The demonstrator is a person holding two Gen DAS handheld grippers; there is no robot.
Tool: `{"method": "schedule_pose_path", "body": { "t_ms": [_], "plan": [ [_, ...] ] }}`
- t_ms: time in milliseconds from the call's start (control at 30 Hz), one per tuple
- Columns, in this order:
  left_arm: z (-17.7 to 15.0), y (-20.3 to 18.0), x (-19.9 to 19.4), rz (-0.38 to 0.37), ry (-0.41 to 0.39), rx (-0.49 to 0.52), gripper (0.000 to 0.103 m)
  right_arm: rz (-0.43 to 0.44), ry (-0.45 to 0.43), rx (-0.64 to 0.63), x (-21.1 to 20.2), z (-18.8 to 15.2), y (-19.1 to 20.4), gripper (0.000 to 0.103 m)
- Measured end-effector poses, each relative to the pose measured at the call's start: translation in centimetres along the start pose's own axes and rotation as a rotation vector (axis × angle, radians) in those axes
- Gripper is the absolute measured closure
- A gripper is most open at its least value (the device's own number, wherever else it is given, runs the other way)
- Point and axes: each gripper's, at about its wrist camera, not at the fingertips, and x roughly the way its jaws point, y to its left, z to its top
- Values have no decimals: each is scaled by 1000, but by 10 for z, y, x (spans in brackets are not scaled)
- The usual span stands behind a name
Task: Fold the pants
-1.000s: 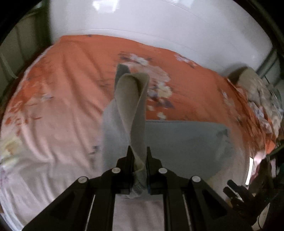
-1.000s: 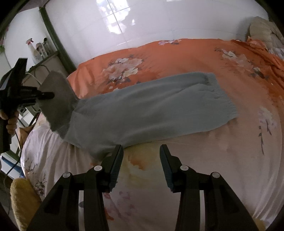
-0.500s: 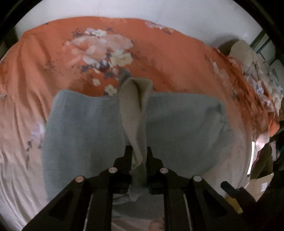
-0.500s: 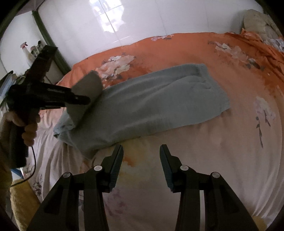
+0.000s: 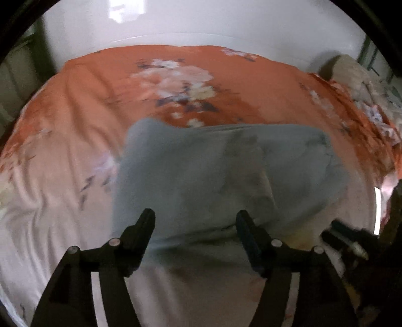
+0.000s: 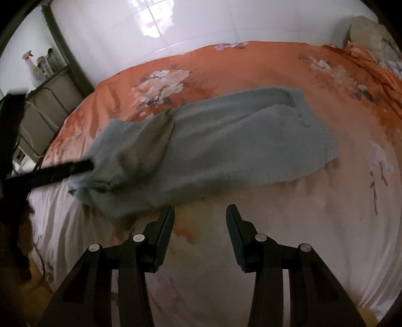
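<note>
1. Left wrist view: the left gripper (image 5: pixel 194 218) has its jaws opening wide; they stand apart over the near edge of the grey pants (image 5: pixel 226 176), and neither pad presses on the cloth.
2. Just past the jaws, toward one o'clock, a turned-over part of the pants shows a paler beige lining; the picture is blurred there.
3. The pants lie across the middle of the bed, on an orange-to-white floral bedsheet (image 5: pixel 75 113), running from nine o'clock to three o'clock in this view.
4. Right wrist view: the right gripper (image 6: pixel 200 221) hangs over bare sheet at six o'clock, its jaws partly open with nothing between them, just short of the pants' near edge.
5. In this view the pants (image 6: pixel 238 140) stretch from eight o'clock to two o'clock, the ribbed waistband at the two o'clock end.
6. The left gripper (image 6: pixel 85 164) comes in from nine o'clock, its tip at the folded-over end of the pants.
7. A white tiled wall (image 6: pixel 201 22) stands behind the bed at twelve o'clock; a shelf with bottles (image 6: pixel 37 68) is at ten o'clock.
</note>
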Motion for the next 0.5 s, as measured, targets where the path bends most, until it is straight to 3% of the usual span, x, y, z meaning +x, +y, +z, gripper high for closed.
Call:
{"method": "schedule_pose_path", "body": {
  "t_ms": [67, 233, 367, 500],
  "plan": [
    [-9, 18, 0, 10, -7, -53, 32, 6, 13, 4, 2, 9, 6, 59],
    [-26, 68, 5, 22, -18, -196, 32, 39, 23, 71, 18, 35, 23, 47],
    [-29, 93, 10, 5, -16, -287, 32, 117, 96, 140, 47, 52, 38, 47],
    [-29, 99, 13, -14, -4, -307, 32, 137, 168, 181, 78, 63, 51, 47]
  ]
}}
